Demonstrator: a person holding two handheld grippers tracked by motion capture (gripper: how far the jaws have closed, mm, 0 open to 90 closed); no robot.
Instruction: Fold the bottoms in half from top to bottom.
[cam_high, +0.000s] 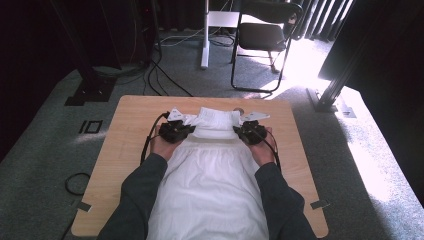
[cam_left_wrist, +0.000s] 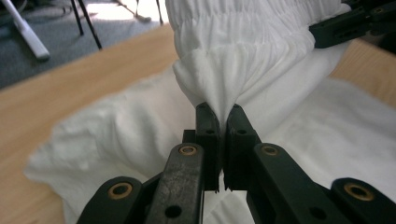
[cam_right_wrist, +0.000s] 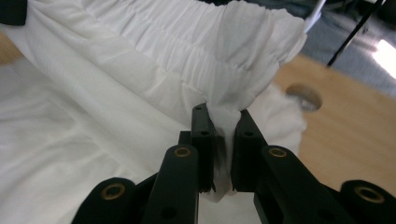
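A: Biggest first. What was down there?

B: Wooden table (cam_high: 125, 150), light top, grey carpet around it. Everything else I placed against the table.

A: Next?

B: White garment (cam_high: 210, 185), gathered elastic band at its far end. It lay down the middle of the table, running from the near edge toward the far edge. The far end with the band was lifted off the tabletop; the rest lay flat on it.

A: Background stuff?

B: Black chair (cam_high: 262, 37) beyond the table's far edge, on the carpet, well apart from it. A white post (cam_high: 205, 35) stood just beside the chair.

A: The person?

B: Dark sleeves came in over the table's near edge, one each side of the garment.

A: Left gripper?

B: Left gripper (cam_high: 175, 131) was over the table's far half, at the garment's left side. In the left gripper view (cam_left_wrist: 223, 112) the jaws were almost fully closed, pinching a fold of the white cloth just under the band.

A: Right?

B: Right gripper (cam_high: 251, 132) mirrored it at the garment's right side. In the right gripper view (cam_right_wrist: 223, 114) the jaws were closed tight on a bunch of the cloth at the band's corner. A round hole (cam_right_wrist: 306, 95) in the tabletop showed just beyond that corner.
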